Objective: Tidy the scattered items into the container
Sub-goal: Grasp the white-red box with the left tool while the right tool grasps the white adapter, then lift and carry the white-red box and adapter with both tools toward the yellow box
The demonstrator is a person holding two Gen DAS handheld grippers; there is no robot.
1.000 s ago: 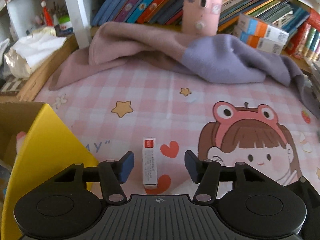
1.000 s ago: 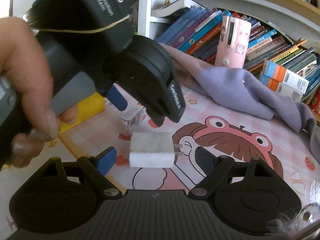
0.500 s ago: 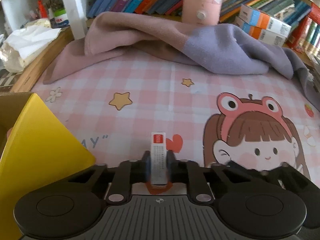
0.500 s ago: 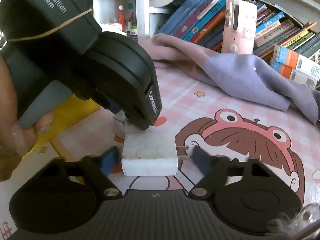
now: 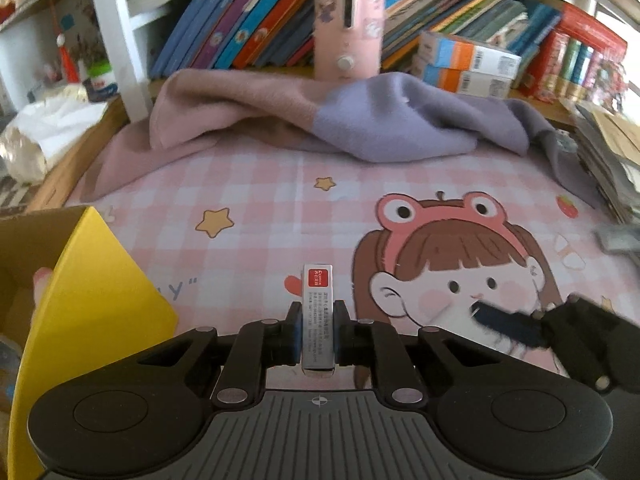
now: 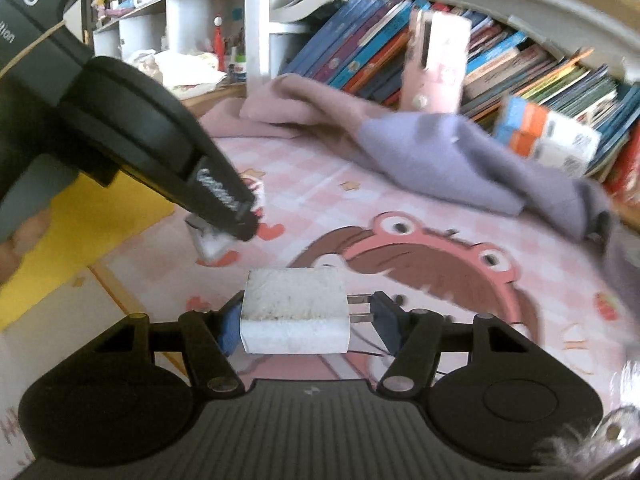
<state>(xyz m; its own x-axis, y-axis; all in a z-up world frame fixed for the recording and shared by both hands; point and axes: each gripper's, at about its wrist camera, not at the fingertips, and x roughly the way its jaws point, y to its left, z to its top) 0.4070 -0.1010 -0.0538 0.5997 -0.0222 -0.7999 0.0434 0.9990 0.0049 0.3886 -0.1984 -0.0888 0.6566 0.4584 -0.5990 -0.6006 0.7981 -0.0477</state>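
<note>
My left gripper point(image 5: 317, 330) is shut on a small white box with a red label point(image 5: 317, 312) and holds it lifted over the pink checked mat point(image 5: 256, 216). In the right wrist view the left gripper's body point(image 6: 152, 148) hangs over the mat with the small box point(image 6: 212, 240) at its tip. My right gripper point(image 6: 306, 318) is shut on a white plug charger point(image 6: 294, 308), its prongs pointing right. The yellow container point(image 5: 80, 308) stands at the left, open, with a brown inside.
A pink and purple towel point(image 5: 340, 120) lies across the back of the mat. Behind it stand a pink case point(image 5: 348, 24), rows of books and orange-blue boxes point(image 5: 468, 64). The right gripper's blurred tip point(image 5: 560, 328) shows at the lower right of the left view.
My left gripper closed on the small box and lifted it off the mat. My right gripper closed on the white charger and moved forward with it.
</note>
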